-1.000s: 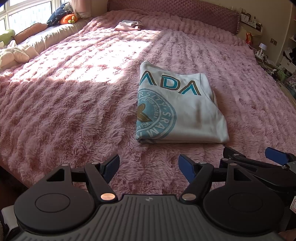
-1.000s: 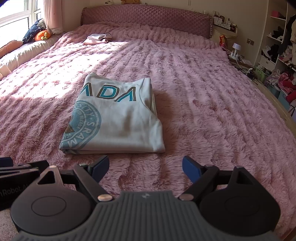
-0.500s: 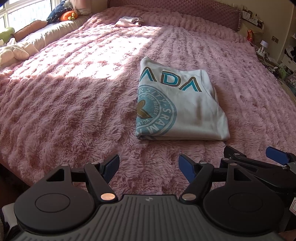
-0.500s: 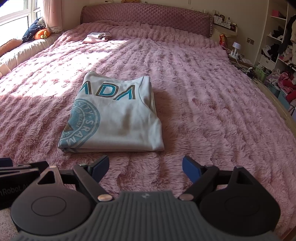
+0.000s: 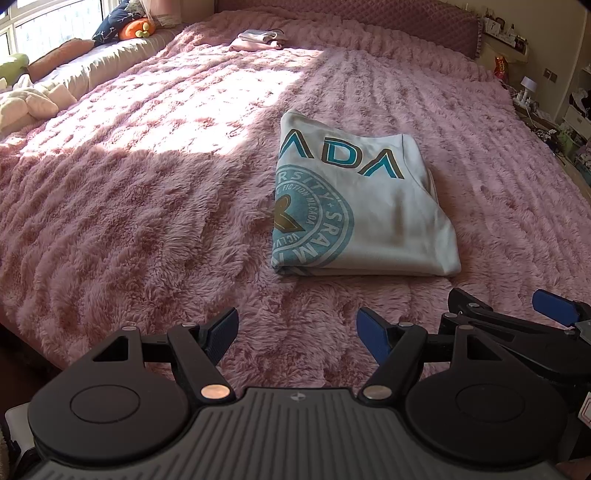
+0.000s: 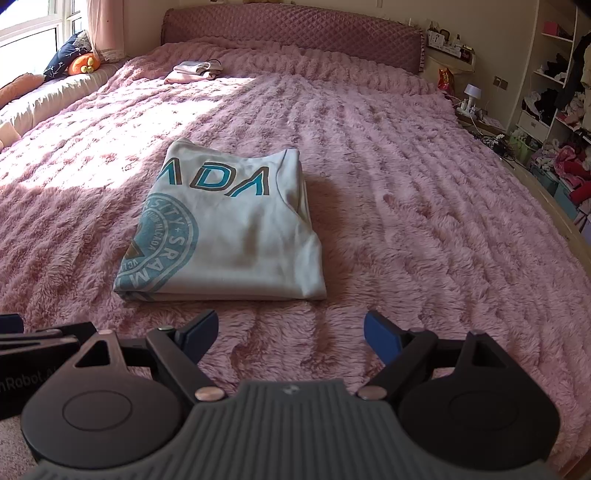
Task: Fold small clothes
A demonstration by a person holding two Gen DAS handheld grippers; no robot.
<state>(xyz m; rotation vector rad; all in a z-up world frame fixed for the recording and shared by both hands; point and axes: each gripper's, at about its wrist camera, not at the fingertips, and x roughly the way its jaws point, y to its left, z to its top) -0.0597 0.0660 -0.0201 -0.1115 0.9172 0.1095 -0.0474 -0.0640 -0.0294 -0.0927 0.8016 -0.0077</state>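
A pale grey T-shirt with teal lettering and a round teal print lies folded into a rectangle on the pink furry bedspread. It shows in the right wrist view too, T-shirt just ahead of the fingers. My left gripper hovers open near the bed's front edge, short of the shirt and a little to its left, holding nothing. My right gripper is open and empty, close to the shirt's near fold. The right gripper also appears beside the left one at lower right.
A small stack of folded pink and white clothes sits far back near the quilted headboard. Pillows and soft toys line the window bench on the left. Shelves with clutter stand right of the bed.
Both grippers have drawn slightly back and tilted, so the folded shirt sits a bit farther up in the views. The shirt has not moved, and both grippers stay open.
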